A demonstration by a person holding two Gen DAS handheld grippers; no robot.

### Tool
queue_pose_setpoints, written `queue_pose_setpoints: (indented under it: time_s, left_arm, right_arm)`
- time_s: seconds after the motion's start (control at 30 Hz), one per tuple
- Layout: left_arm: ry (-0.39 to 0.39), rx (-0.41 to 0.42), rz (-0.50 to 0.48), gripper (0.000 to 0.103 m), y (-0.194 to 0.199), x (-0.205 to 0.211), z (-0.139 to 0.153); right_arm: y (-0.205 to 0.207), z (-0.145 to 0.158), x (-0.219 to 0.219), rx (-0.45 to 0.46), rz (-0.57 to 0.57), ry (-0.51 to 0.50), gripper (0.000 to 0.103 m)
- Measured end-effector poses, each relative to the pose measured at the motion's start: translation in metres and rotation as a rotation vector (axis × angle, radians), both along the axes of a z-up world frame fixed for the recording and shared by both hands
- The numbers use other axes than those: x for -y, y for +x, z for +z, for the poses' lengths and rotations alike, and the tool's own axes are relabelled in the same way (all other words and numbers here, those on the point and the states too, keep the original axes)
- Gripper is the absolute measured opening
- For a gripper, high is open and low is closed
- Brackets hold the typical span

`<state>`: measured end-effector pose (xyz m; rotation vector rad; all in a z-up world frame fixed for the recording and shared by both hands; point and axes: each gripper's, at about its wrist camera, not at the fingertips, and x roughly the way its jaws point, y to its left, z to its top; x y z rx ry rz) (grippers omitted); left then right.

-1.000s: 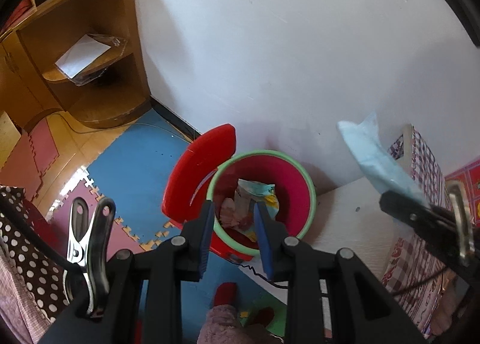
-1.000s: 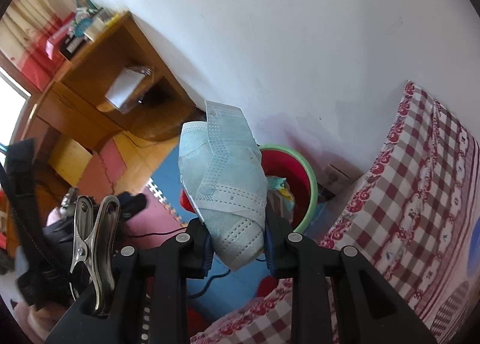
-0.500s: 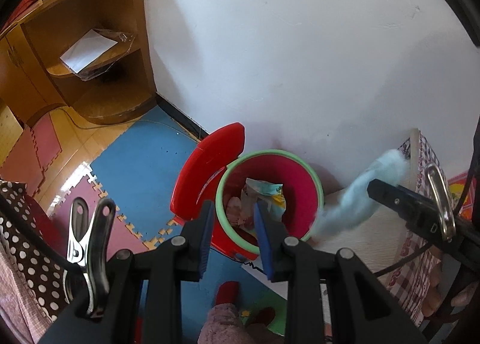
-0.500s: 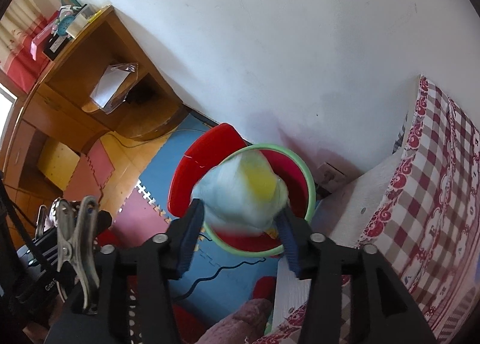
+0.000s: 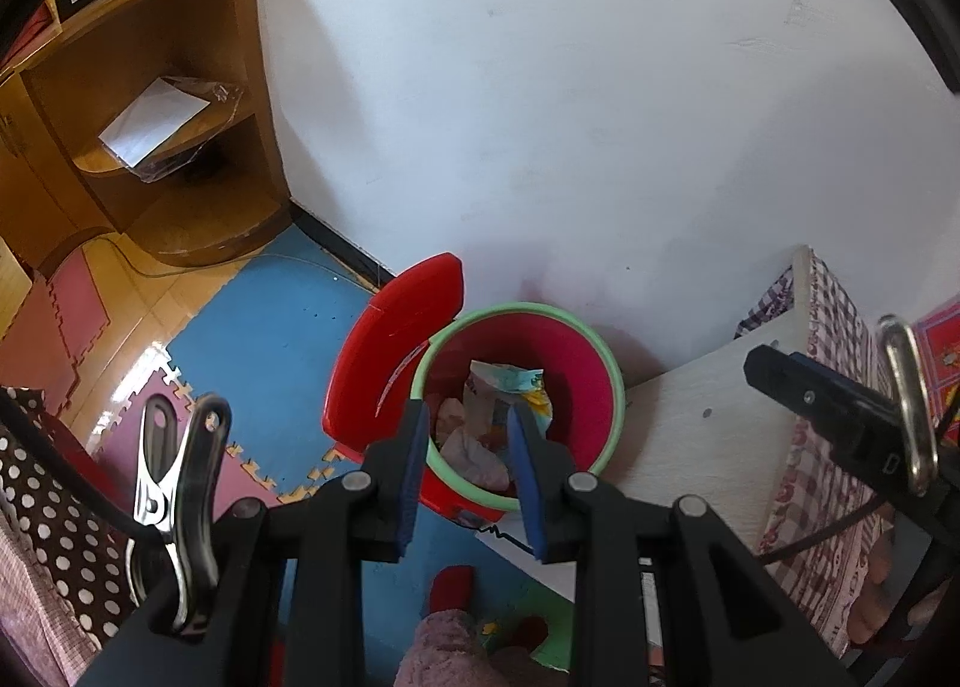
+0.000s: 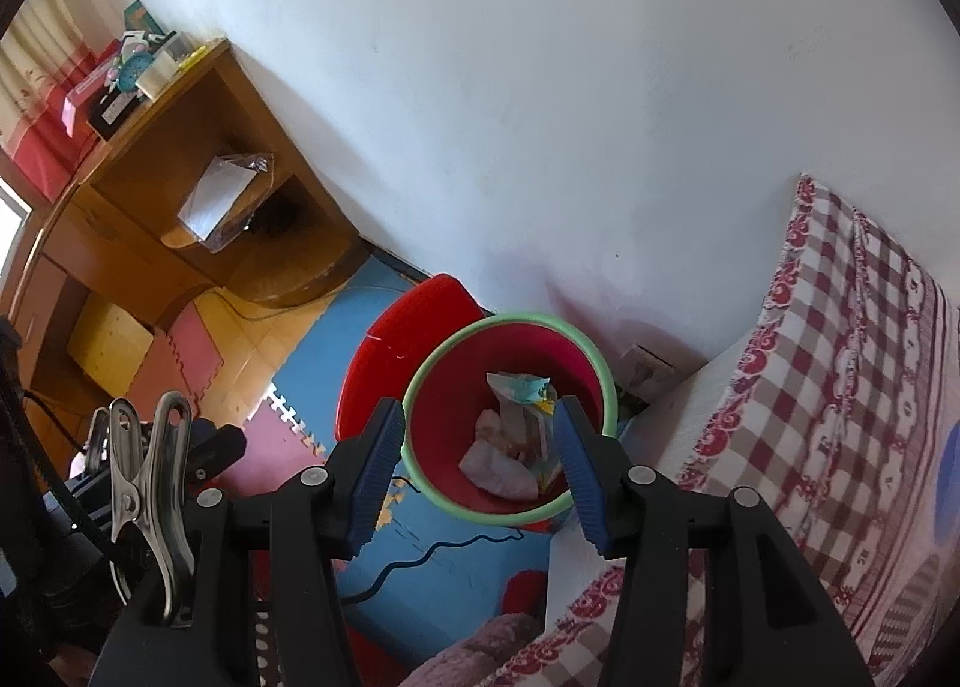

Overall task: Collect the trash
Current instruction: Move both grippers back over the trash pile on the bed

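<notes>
While your right gripper [image 6: 474, 459] hangs over the round red green-rimmed plastic bin [image 6: 540, 324], fingers apart and empty, trash sits inside; left gripper [image 5: 468, 462] narrowly apart, empty; back away clear of its rim.

The floor [image 6: 336, 339] is wooden boards partly covered by blue and pink interlocking foam mats [image 5: 270, 339], with a red bin [image 6: 510, 417] with a green rim standing on the blue mat against the wall and a black cable [image 6: 432, 558] snaking over the mat at the bin's 6 o'clock. At the bin's 10 o'clock a wooden corner shelf unit [image 5: 180, 105] stands on the boards, with a clear-wrapped white sheet [image 5: 153, 120] on its middle shelf. At the bin's 3 o'clock is a bed [image 6: 840, 387] under a red-and-white checked cover.
</notes>
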<state>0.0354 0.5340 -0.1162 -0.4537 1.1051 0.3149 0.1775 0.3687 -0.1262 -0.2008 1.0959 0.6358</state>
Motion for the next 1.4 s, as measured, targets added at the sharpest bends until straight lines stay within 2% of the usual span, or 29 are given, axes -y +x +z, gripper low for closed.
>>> queue_pose_setpoints:
  time_s: [0.4, 0.8, 1.07, 1.4]
  left_arm:
    - [0.034, 0.005, 0.003, 0.028, -0.017, 0.007, 0.016]
    - [0.094, 0.026, -0.006, 0.028, -0.048, 0.038, 0.051]
    - [0.120, 0.066, -0.079, 0.028, -0.067, 0.085, 0.081]
    - [0.152, 0.096, -0.168, 0.028, -0.084, 0.164, 0.106]
  right_arm:
    - [-0.044, 0.030, 0.020, 0.041, 0.007, 0.067, 0.053]
    - [-0.106, 0.062, 0.074, 0.043, 0.032, 0.169, 0.053]
    - [-0.144, 0.074, 0.119, 0.047, 0.005, 0.194, 0.053]
    - [-0.176, 0.096, 0.197, 0.084, -0.065, 0.239, 0.053]
